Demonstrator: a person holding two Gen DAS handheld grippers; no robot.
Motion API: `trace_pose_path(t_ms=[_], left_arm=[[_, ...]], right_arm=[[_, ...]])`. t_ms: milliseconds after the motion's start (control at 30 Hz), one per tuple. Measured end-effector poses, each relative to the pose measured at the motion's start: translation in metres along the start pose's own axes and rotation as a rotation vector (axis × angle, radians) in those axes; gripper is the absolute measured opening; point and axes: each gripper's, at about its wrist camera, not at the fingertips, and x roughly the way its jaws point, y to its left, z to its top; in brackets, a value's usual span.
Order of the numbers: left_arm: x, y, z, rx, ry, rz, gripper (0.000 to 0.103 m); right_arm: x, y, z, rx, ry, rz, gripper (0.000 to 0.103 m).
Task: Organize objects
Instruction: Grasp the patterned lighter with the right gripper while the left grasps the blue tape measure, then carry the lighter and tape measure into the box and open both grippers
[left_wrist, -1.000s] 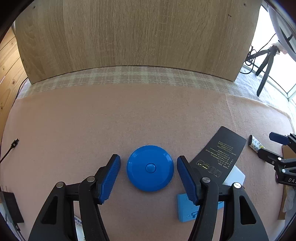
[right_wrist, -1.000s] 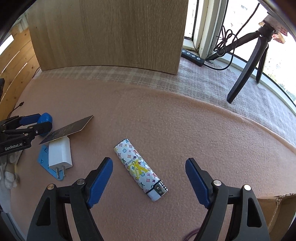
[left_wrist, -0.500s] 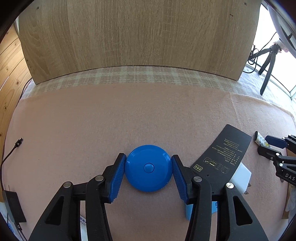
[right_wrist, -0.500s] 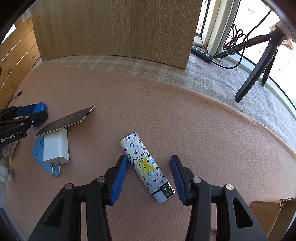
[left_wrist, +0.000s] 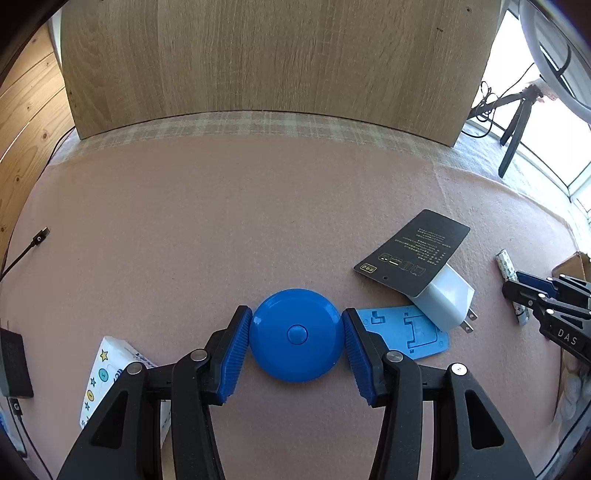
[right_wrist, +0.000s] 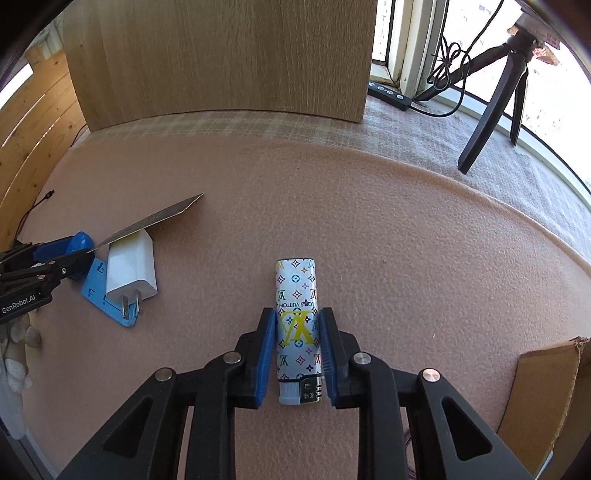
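The left gripper (left_wrist: 297, 332) has its 2 blue fingers (left_wrist: 236, 347) pressed against opposite sides of a round blue disc (left_wrist: 295, 334), clamping it just above the pink tabletop (left_wrist: 221, 221). At 3 o'clock from the disc lies a flat blue plate (left_wrist: 417, 332), with a white charger (left_wrist: 445, 297) on it and a black card (left_wrist: 413, 251) leaning on the charger. At 8 o'clock lies a white packet (left_wrist: 107, 373).

The right gripper (right_wrist: 297, 345) is closing its 2 fingers (right_wrist: 264, 354) on a patterned lighter (right_wrist: 297, 314), which stands lengthwise between them, pads touching its sides. A cardboard box (right_wrist: 543, 391) sits at 4 o'clock; a tripod (right_wrist: 491, 107) at 1 o'clock.
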Motion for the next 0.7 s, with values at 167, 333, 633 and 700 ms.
trace_pose_path(t_ms=[167,333,633,700], left_arm=[[-0.014,-0.005,-0.019,0.004,-0.002,-0.014,0.053],[-0.029,-0.016,-0.031,0.028,-0.017,-0.024,0.053],[-0.07,-0.069,-0.043,0.11,-0.073,-0.087,0.053],[-0.078,-0.086,-0.044,0.134,-0.086,-0.108,0.053]], right_arm=[[-0.012,-0.007,-0.022,0.075,-0.014,0.051,0.021],[-0.029,-0.011,-0.047,0.115,-0.033,0.082,0.021],[-0.094,-0.026,-0.085,0.174,-0.129,0.115,0.021],[-0.11,-0.033,-0.094,0.176,-0.154,0.101,0.021]])
